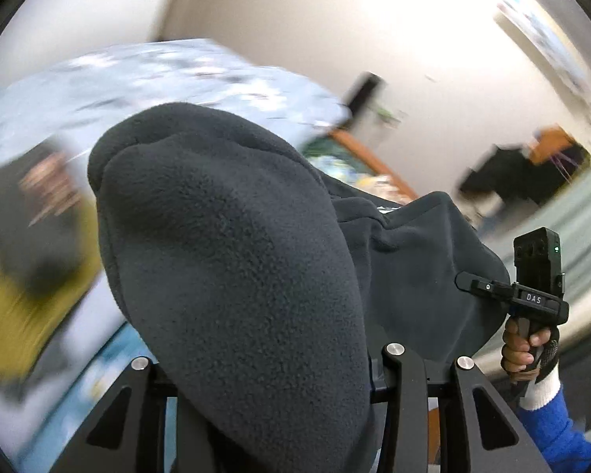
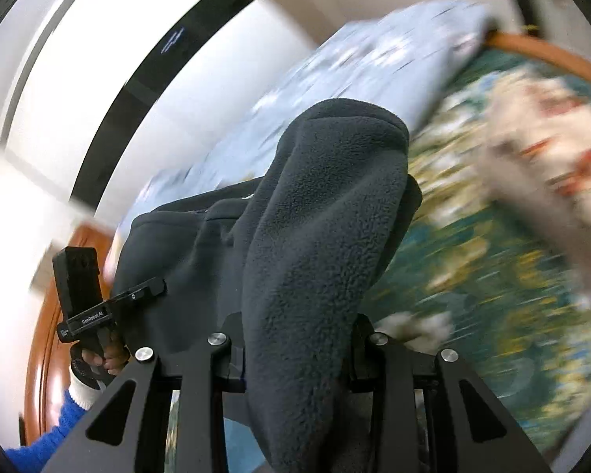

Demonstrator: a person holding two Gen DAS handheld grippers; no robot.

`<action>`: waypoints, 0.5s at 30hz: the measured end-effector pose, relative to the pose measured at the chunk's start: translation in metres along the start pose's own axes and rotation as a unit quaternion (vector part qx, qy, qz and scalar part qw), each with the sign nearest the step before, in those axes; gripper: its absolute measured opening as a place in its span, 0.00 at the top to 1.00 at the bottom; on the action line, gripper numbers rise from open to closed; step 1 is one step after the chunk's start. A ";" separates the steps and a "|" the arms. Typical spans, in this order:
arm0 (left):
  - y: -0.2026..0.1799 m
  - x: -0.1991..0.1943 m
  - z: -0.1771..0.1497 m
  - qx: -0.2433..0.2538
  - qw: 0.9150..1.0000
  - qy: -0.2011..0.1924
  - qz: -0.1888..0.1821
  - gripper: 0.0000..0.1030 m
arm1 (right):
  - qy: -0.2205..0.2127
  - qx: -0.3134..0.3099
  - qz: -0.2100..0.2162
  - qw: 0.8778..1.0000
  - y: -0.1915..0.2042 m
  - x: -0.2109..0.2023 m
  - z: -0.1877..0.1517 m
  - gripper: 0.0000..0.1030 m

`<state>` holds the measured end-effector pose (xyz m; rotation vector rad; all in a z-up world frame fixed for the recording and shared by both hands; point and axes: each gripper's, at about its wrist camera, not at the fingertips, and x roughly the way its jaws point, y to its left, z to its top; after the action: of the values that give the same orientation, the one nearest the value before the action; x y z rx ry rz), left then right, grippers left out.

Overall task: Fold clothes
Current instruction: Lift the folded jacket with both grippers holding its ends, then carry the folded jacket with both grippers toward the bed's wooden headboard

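A dark grey fleece garment is held up in the air between both grippers. In the left wrist view it bulges over the left gripper, which is shut on it; the fingertips are hidden by the cloth. The right gripper shows at the right of that view, clamped on the fleece's far edge. In the right wrist view the fleece drapes over the right gripper, shut on it, and the left gripper grips its other edge at the left.
A bed with a pale blue floral cover and a green floral blanket lies below, with a wooden bed frame. A yellow and dark garment lies at the left. A beige patterned cloth lies at the right. Background is motion-blurred.
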<state>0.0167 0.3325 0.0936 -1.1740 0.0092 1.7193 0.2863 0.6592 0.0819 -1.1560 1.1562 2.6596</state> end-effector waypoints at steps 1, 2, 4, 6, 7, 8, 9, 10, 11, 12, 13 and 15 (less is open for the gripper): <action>-0.021 0.023 0.022 0.017 1.000 0.009 -0.015 0.57 | -0.018 0.012 -0.011 1.000 -0.020 -0.022 0.012 0.67; -0.041 0.045 0.043 0.034 0.999 0.018 -0.029 0.57 | -0.036 0.022 -0.024 0.999 -0.039 -0.043 0.022 0.67; -0.087 0.096 0.087 0.072 0.995 0.036 -0.058 0.57 | -0.070 0.045 -0.047 0.995 -0.076 -0.083 0.038 0.67; -0.121 0.138 0.117 0.098 0.991 0.054 -0.075 0.57 | -0.101 0.070 -0.066 0.990 -0.114 -0.119 0.051 0.67; -0.139 0.167 0.132 0.108 0.989 0.064 -0.079 0.57 | -0.111 0.085 -0.073 0.987 -0.132 -0.128 0.053 0.66; -0.151 0.189 0.143 0.112 0.988 0.073 -0.079 0.57 | -0.122 0.100 -0.079 0.984 -0.150 -0.137 0.055 0.66; -0.165 0.212 0.153 0.120 0.986 0.081 -0.079 0.57 | -0.132 0.114 -0.085 0.981 -0.167 -0.146 0.058 0.66; -0.179 0.236 0.163 0.129 0.985 0.089 -0.078 0.57 | -0.142 0.129 -0.092 0.977 -0.185 -0.155 0.060 0.66; -0.189 0.258 0.173 0.143 0.982 0.094 -0.077 0.57 | -0.153 0.144 -0.098 0.973 -0.203 -0.164 0.063 0.66; -0.201 0.275 0.177 0.157 0.980 0.098 -0.074 0.57 | -0.162 0.158 -0.103 0.968 -0.221 -0.173 0.065 0.66; -0.214 0.290 0.178 0.173 0.977 0.104 -0.070 0.57 | -0.167 0.171 -0.103 0.965 -0.242 -0.179 0.065 0.66; -0.228 0.323 0.181 0.192 0.972 0.119 -0.059 0.57 | -0.171 0.203 -0.097 0.959 -0.280 -0.182 0.061 0.66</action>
<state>0.0514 0.7658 0.0744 -1.0566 0.3938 1.3865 0.4615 0.9484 0.0506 -0.6686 1.3488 2.2134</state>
